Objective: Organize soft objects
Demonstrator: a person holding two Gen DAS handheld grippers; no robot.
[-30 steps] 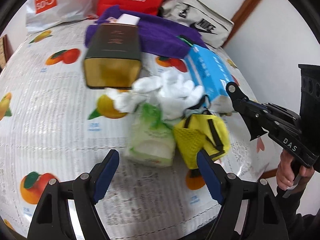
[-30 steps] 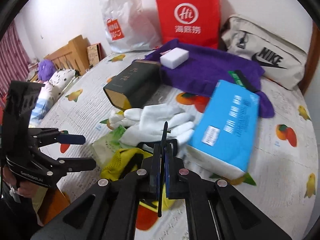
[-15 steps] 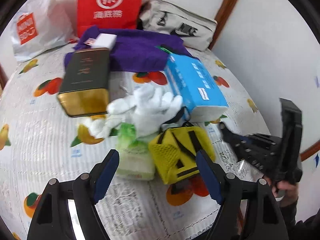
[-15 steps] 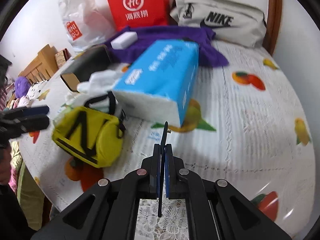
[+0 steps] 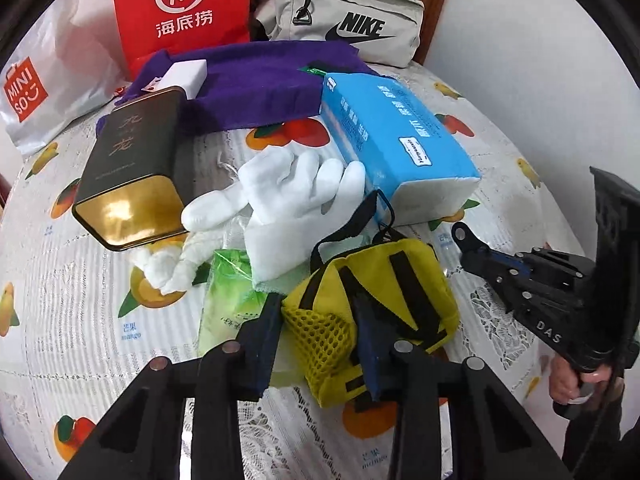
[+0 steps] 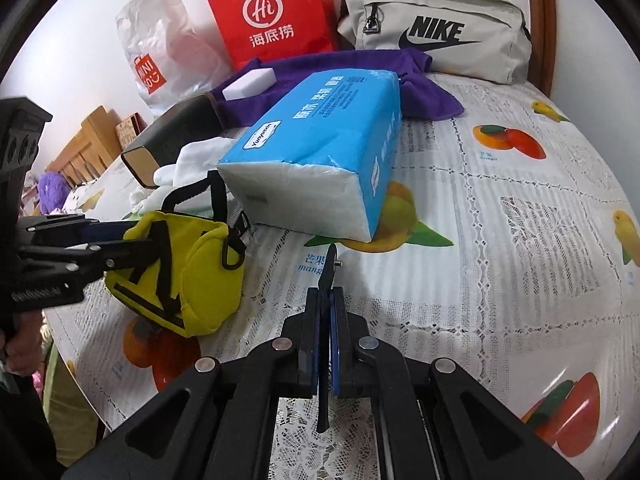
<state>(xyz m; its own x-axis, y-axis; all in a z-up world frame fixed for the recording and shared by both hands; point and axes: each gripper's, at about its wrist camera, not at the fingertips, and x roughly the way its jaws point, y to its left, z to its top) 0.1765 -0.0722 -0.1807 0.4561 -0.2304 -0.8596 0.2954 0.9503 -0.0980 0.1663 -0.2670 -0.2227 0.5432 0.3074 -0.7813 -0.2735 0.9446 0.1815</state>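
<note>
A small yellow pouch (image 5: 376, 300) with black straps lies at the near edge of the table. My left gripper (image 5: 320, 336) is shut on its near mesh corner; the right wrist view shows the fingers clamping the yellow pouch (image 6: 188, 276) from the left. White gloves (image 5: 296, 196) lie behind it, over a green wet-wipe pack (image 5: 228, 300). A blue tissue pack (image 5: 392, 144) lies to the right of the gloves. My right gripper (image 6: 326, 320) is shut and empty, low over the tablecloth in front of the blue tissue pack (image 6: 320, 160).
A dark tin box with a gold end (image 5: 132, 176) lies at the left. A purple towel (image 5: 260, 80) with a white sponge (image 5: 188, 76) lies behind. A red bag (image 5: 180, 12), a Miniso bag (image 5: 36, 84) and a Nike bag (image 5: 344, 20) line the wall.
My left gripper moved forward and closed on the yellow pouch. My right gripper drew back to the right, away from the pile, and stayed shut.
</note>
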